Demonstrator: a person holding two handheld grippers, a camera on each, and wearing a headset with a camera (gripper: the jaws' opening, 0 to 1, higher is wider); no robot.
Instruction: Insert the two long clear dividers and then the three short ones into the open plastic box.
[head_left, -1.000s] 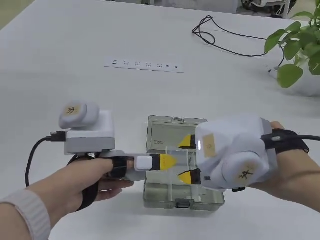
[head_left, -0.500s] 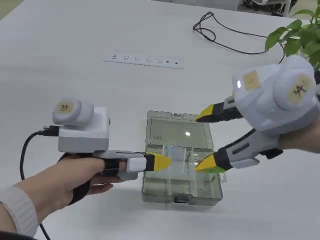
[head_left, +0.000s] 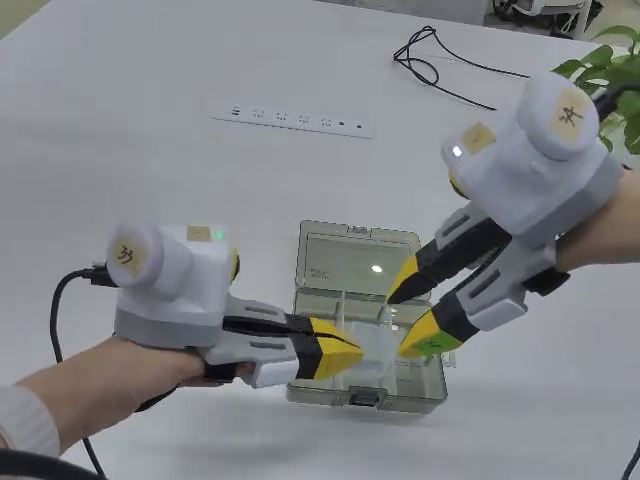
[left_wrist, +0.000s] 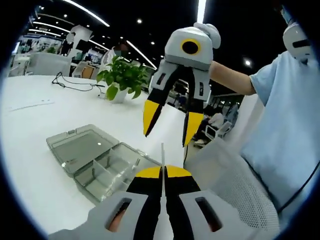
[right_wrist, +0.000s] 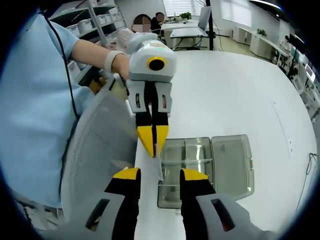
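Note:
The open clear plastic box (head_left: 372, 378) lies in front of me, lid (head_left: 360, 262) folded back, with clear dividers standing inside its tray. My left gripper (head_left: 338, 350) reaches in from the lower left over the tray's near-left part. It is shut on a thin clear divider (left_wrist: 162, 156), seen edge-on in the left gripper view. My right gripper (head_left: 410, 318) hangs open above the tray's right side, tips slanting down-left, nothing between them. In the right gripper view the left gripper (right_wrist: 153, 139) holds the divider (right_wrist: 159, 169) between the right gripper's (right_wrist: 160, 175) open jaws, above the box (right_wrist: 200, 165).
A white power strip (head_left: 295, 120) lies on the table beyond the box, and a black cable (head_left: 440, 65) coils at the back. A potted plant (head_left: 610, 70) stands at the far right. A white mesh chair back (right_wrist: 97, 150) is close to the table edge.
The right gripper lifted off the box to the upper right, then turned its open jaws down toward the tray. The left gripper rolled and edged right over the box.

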